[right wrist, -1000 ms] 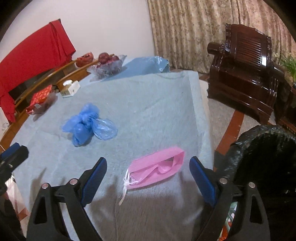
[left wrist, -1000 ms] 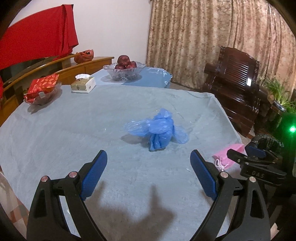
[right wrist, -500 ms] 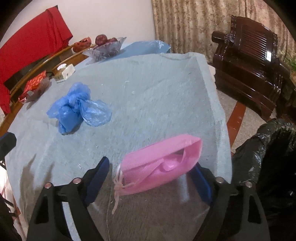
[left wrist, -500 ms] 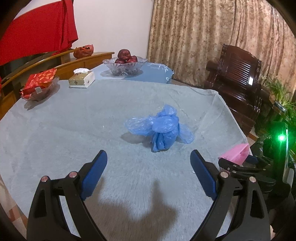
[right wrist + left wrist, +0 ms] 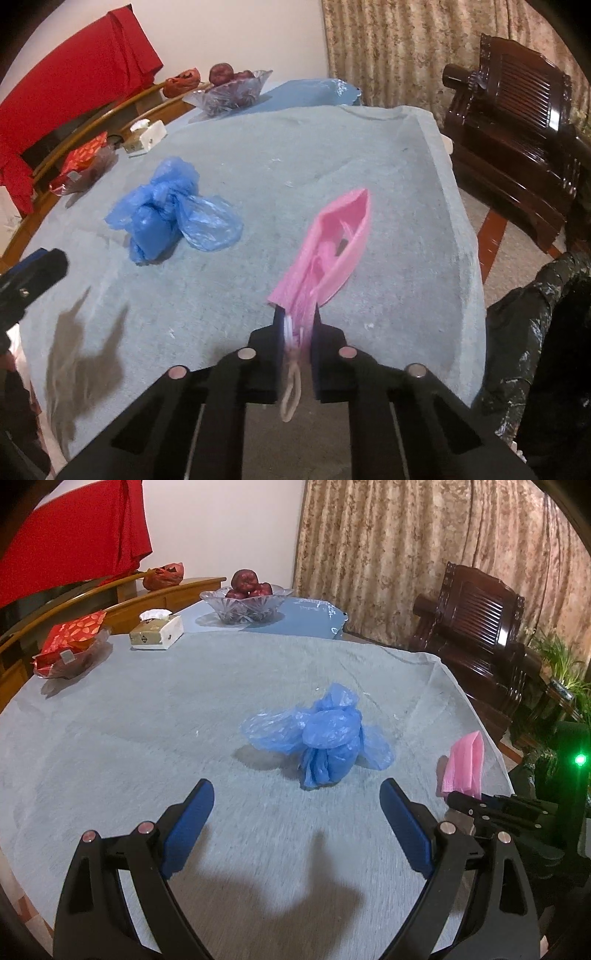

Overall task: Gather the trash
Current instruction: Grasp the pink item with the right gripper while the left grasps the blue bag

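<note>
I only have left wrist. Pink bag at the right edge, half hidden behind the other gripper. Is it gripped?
Observer: Yes. Right wrist shows the right gripper closing on the pink bag, the pads pinching its near end.
Operator: Whole bag lifted?
Observer: Its open far end sticks up and away from the gripper; whether any part touches the cloth I cannot tell.
Operator: Drawstring caught?
Observer: A white loop dangles below the jaws.
Operator: Where's the bin?
Observer: A black bin bag sits off the table's right edge, beside the right gripper.
</note>
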Demonstrator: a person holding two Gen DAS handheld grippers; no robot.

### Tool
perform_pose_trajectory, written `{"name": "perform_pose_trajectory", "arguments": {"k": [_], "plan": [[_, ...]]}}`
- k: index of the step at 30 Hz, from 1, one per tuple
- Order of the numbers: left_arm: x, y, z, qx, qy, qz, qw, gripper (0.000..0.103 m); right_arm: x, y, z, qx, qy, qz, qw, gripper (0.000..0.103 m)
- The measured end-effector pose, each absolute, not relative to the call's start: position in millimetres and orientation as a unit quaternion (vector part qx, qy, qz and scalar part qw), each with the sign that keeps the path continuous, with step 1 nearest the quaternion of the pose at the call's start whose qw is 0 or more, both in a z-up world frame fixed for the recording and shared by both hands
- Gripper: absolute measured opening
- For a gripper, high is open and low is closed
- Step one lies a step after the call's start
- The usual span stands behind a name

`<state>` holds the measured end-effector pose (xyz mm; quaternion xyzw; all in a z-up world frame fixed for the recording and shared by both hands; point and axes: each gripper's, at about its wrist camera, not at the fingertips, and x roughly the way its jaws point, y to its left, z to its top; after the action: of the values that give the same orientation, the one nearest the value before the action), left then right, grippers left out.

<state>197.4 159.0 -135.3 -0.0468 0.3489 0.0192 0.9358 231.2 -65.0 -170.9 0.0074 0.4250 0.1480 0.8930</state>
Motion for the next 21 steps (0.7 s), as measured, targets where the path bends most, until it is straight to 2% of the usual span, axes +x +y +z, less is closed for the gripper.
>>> {"name": "perform_pose_trajectory", "arguments": {"k": [10, 21], "plan": [[243.2, 147.0, -135.6, -0.037, 0.339, 0.008, 0.940, 0.089, 249.2, -60.4, -147.4, 0.015, 0.398, 0.158, 0.903, 0.012], [295.8, 142.0, -166.7, -0.031, 0.384, 0.003, 0.923, 0.088, 262.8, -67.6, -145.3, 0.019, 0.397, 0.150, 0.905, 0.012]]}}
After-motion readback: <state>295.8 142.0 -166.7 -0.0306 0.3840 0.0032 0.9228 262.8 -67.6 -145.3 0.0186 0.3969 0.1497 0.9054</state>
